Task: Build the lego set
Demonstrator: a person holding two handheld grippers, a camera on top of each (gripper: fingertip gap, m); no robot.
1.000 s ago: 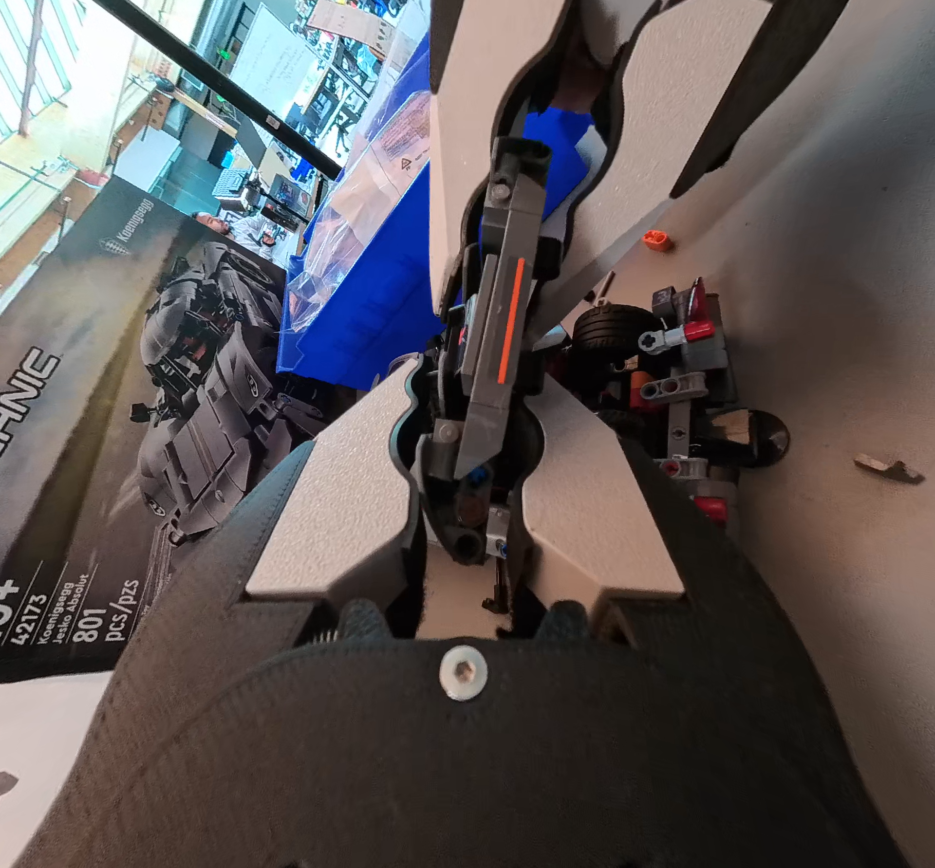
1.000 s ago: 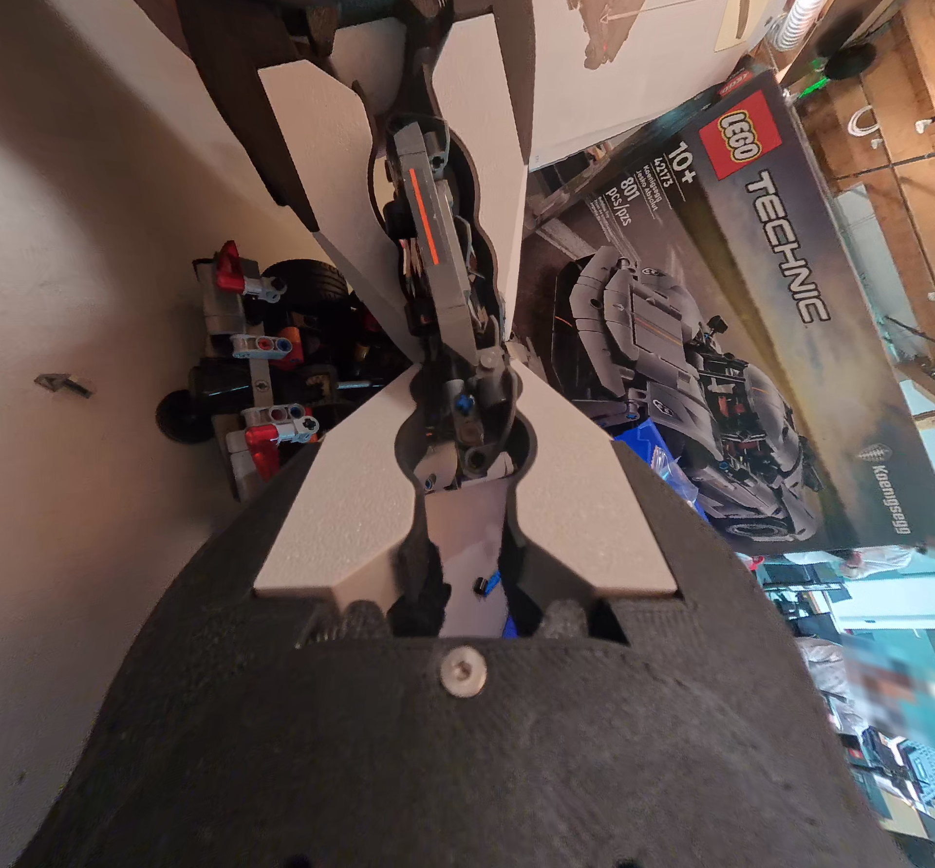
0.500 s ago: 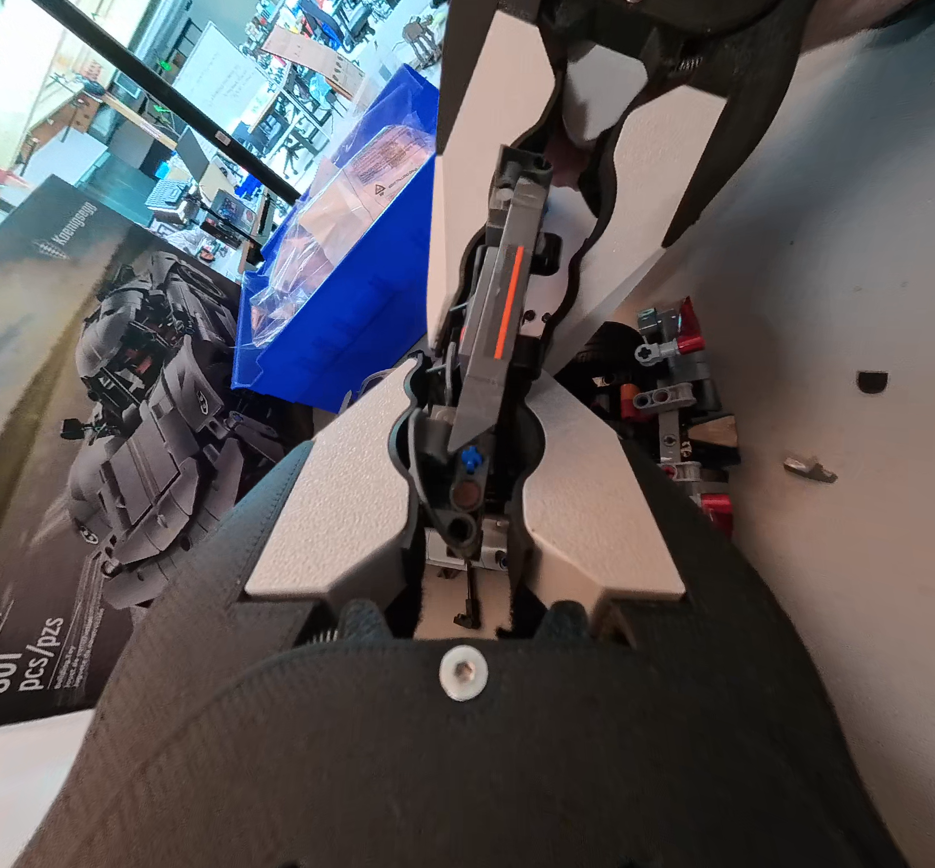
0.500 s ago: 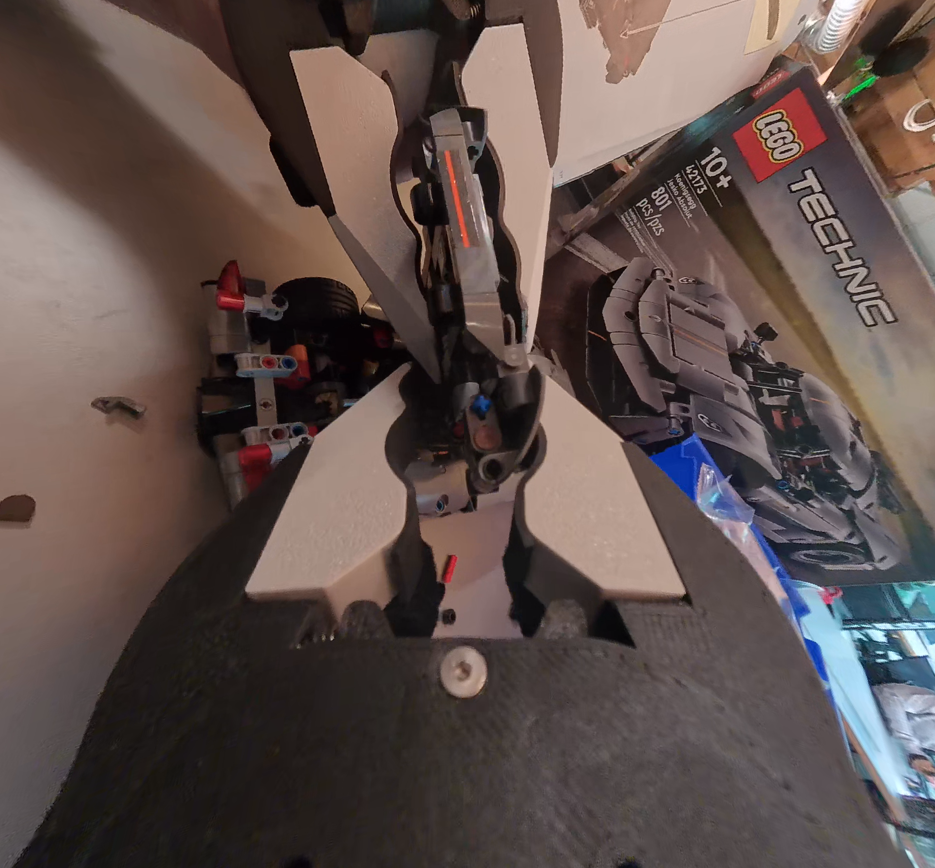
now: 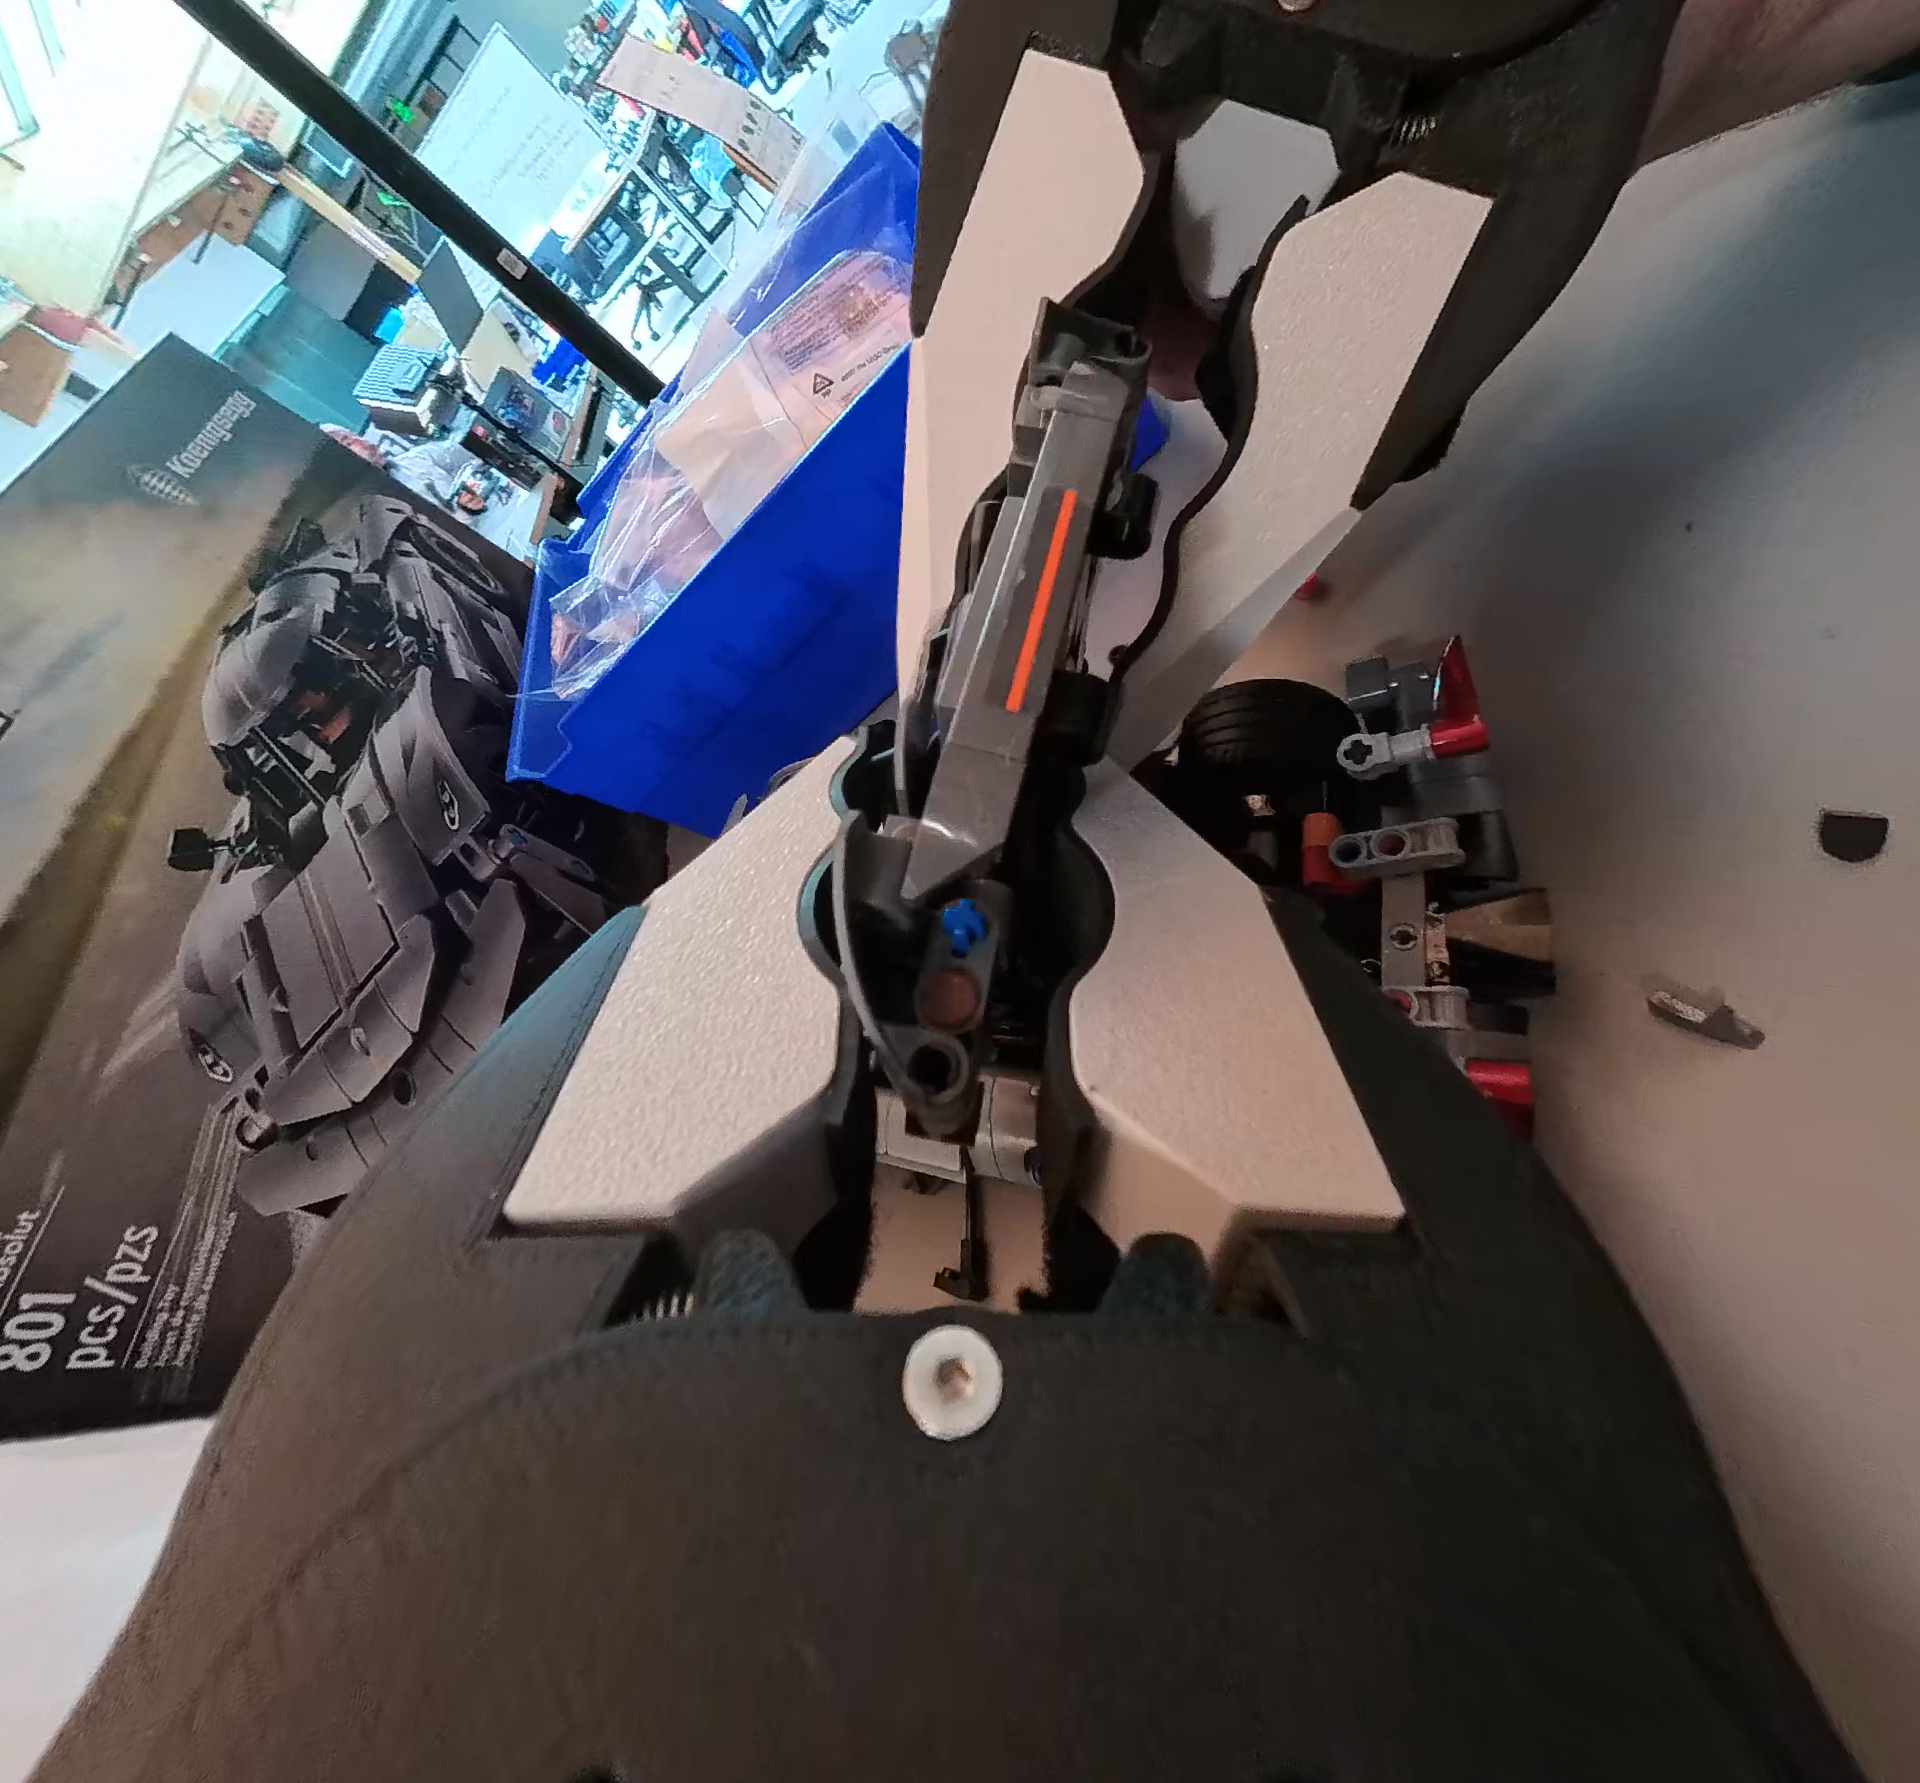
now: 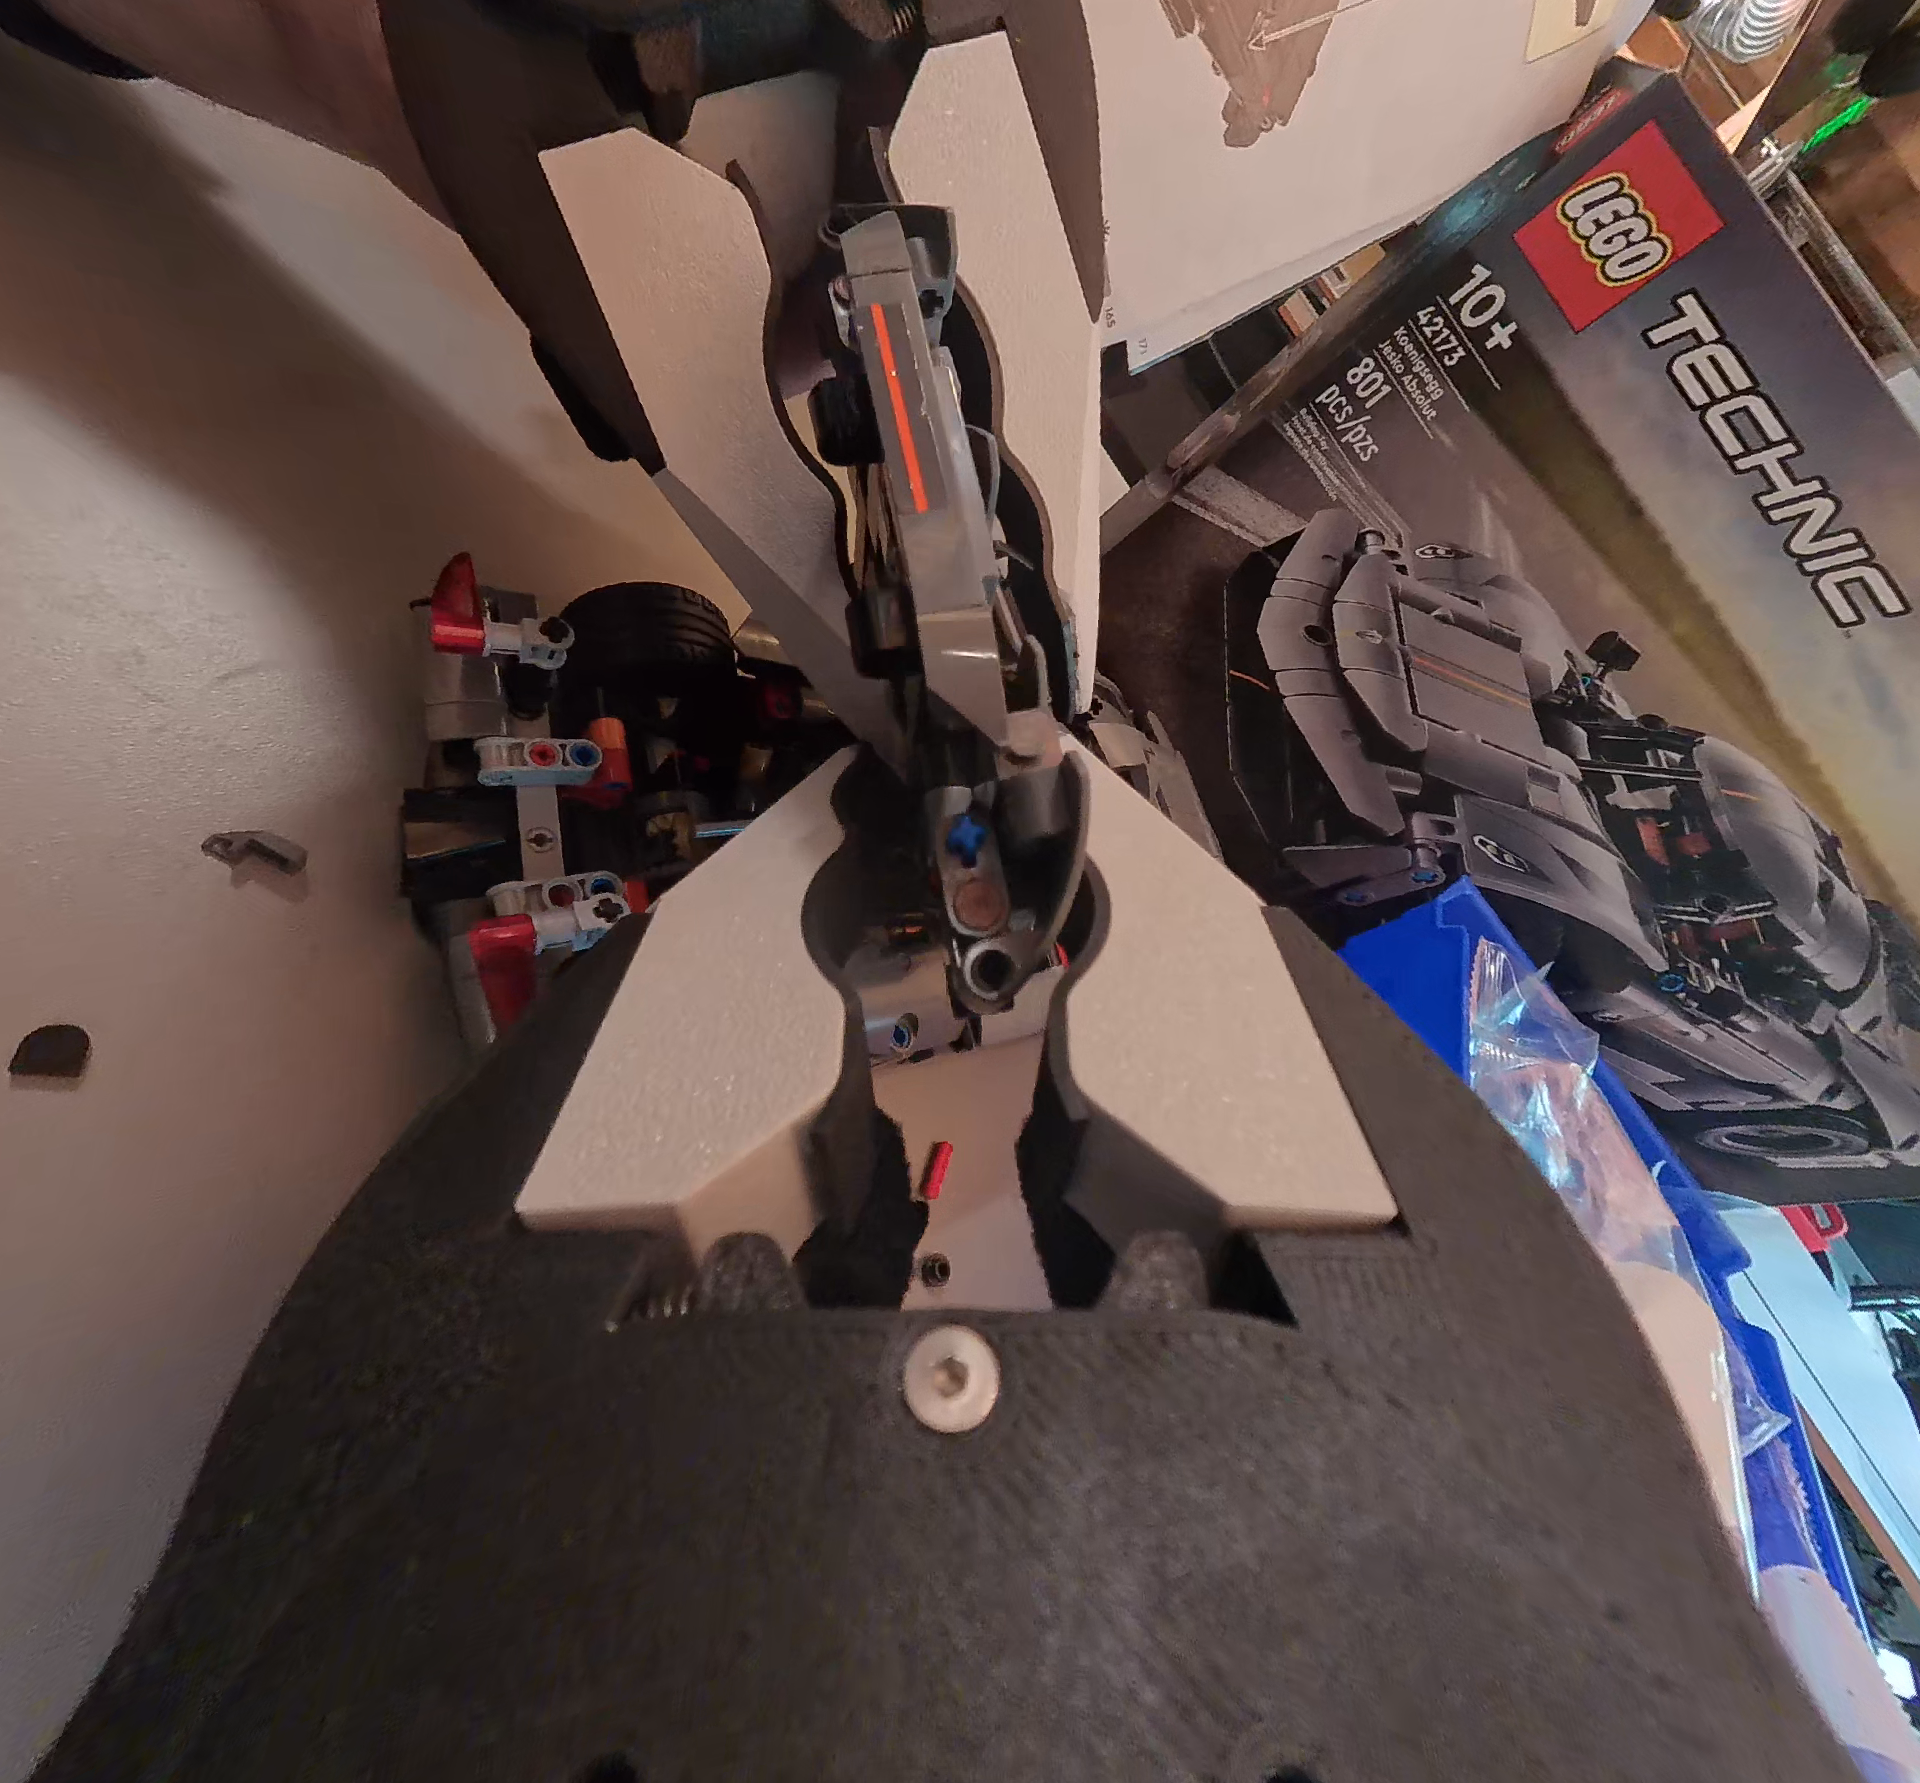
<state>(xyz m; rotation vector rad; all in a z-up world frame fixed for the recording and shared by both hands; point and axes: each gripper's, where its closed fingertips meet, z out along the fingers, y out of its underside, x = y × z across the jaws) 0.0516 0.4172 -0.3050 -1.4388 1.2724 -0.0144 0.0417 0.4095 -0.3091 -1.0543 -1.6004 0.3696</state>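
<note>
Clamped end to end between left tool (image 5: pixel 961 912) and right tool (image 6: pixel 961 886) — grey panel subassembly (image 5: pixel 1023 611), light, stiff, pop-apart — best gripped by beams.

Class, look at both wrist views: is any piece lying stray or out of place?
Yes. Two small dark pieces lie loose on the white table, apart from the partly built car. A small red pin lies below the right tool.

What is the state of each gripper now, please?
Left gripper: shut on one end of the grey panel assembly.
Right gripper: shut on the other end of the same assembly.
</note>
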